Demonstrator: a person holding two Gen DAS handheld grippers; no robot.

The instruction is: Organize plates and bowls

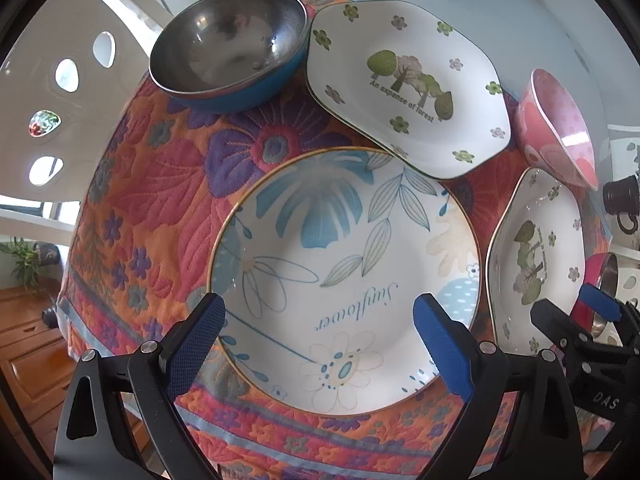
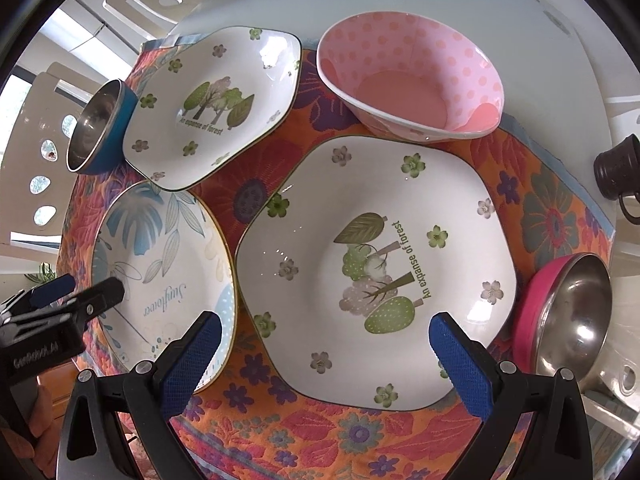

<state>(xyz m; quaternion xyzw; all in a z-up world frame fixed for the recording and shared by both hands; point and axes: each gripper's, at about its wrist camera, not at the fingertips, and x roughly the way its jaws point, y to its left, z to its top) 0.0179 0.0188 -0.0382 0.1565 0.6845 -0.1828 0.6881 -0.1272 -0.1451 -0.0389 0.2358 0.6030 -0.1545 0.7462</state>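
Observation:
My left gripper [image 1: 320, 332] is open and empty above the near part of a round blue-flowered "Sunflower" plate [image 1: 344, 276]. My right gripper [image 2: 326, 356] is open and empty above the near edge of a white "forest" plate [image 2: 376, 268]. A second forest plate [image 1: 404, 84] lies behind, its edge over the Sunflower plate's rim. A steel bowl with a blue outside [image 1: 230, 48] stands at the far left, a pink dotted bowl [image 2: 412, 76] at the far right, and a steel bowl with a pink outside [image 2: 568, 316] at the right.
All dishes rest on a flowered orange-red cloth [image 1: 160, 184] over a white round table [image 2: 560, 60]. A dark mug [image 2: 618, 174] stands at the table's right edge. White chairs [image 1: 60, 80] stand beyond the left side. The cloth's near edge hangs over the table.

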